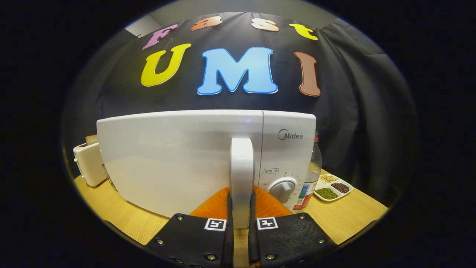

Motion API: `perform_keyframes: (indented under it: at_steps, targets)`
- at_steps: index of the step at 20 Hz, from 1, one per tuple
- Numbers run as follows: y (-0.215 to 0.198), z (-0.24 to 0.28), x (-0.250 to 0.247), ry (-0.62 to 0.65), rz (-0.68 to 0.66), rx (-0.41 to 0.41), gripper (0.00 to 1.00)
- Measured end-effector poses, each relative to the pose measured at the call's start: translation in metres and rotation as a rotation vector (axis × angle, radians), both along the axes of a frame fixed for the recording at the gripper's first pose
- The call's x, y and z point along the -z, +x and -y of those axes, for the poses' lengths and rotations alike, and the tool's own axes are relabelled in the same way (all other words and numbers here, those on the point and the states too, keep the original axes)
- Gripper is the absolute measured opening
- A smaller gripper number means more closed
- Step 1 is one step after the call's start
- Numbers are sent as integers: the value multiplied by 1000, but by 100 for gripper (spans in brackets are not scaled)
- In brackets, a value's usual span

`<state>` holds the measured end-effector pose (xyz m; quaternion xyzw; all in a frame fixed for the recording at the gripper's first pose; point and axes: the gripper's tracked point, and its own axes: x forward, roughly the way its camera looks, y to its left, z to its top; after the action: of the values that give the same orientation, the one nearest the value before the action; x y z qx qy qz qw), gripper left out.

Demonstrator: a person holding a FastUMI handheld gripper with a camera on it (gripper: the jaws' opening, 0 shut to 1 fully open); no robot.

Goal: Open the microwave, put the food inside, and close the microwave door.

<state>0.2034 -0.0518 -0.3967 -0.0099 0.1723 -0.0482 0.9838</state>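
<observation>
A white microwave (pixel 178 156) stands on the wooden table right in front of me. Its door (pixel 167 163) looks flush with the body, though a slight opening cannot be ruled out. The upright white door handle (pixel 241 167) runs down between my fingers, and my gripper (pixel 241 217) is shut on its lower part, one finger pressing on each side. To the right of the handle lie the control panel and its round dial (pixel 283 189). No food item shows near the fingers.
A white toaster (pixel 89 162) sits to the microwave's left. On its right stand a clear plastic bottle (pixel 310 178) and a white divided dish of beans (pixel 333 187). The wooden table (pixel 349 216) extends under my fingers.
</observation>
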Motion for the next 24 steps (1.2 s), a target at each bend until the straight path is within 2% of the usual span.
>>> perform_keyframes:
  at_steps: [1, 2, 8, 10, 14, 18, 24]
  targets:
    - [-2, -1, -1, -7, -2, -2, 15]
    - [-1, 0, 0, 4, -6, -10, 10]
    - [-5, -2, 1, 85, -33, -35, 10]
    - [-7, -3, -1, 70, -24, -47, 10]
    - [-36, -11, -7, 49, -1, -89, 10]
    - [-76, -27, -11, 91, -43, -138, 9]
    - [-147, -76, -25, 97, -16, -272, 9]
